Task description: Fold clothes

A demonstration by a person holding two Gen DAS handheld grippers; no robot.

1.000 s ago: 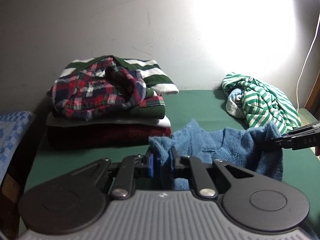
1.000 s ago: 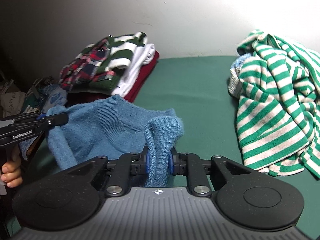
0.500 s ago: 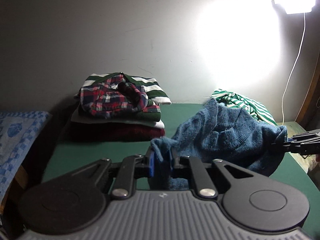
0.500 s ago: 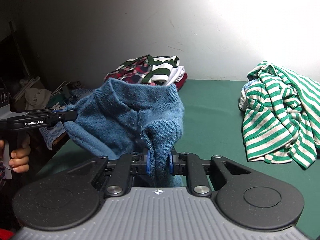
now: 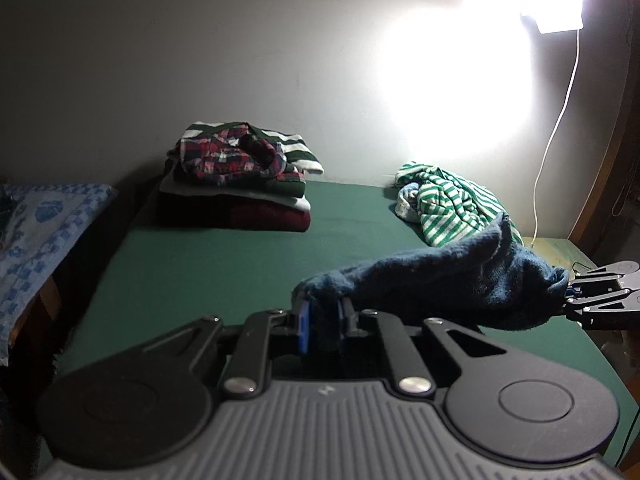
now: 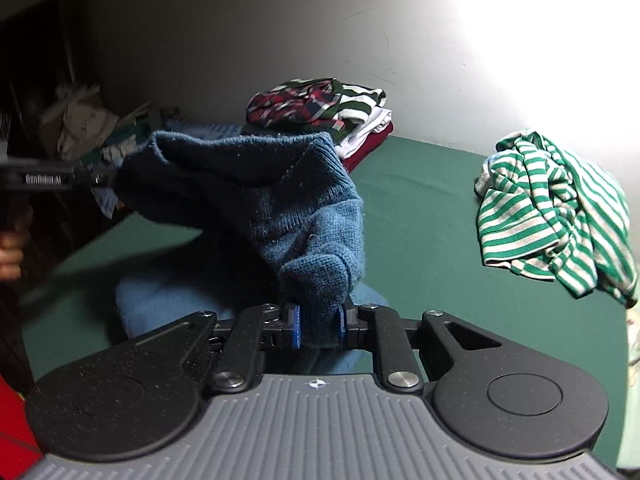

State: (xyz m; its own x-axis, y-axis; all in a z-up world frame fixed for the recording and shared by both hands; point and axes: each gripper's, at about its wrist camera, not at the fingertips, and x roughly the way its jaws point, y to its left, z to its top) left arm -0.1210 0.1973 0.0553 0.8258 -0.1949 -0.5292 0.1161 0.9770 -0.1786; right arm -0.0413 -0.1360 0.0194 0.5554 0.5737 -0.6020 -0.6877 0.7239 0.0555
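Bare green bed [image 5: 224, 264] between folded stack [image 5: 236, 184] – striped heap [image 5: 448, 208].

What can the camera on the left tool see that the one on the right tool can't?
Only the left view shows the bright wall lamp, its white cord and a blue patterned cloth. Only the right view shows the person's hand and dim clutter. Both show the blue knitted sweater clamped in both tools, the folded pile, the green-striped crumpled shirt and the green surface.
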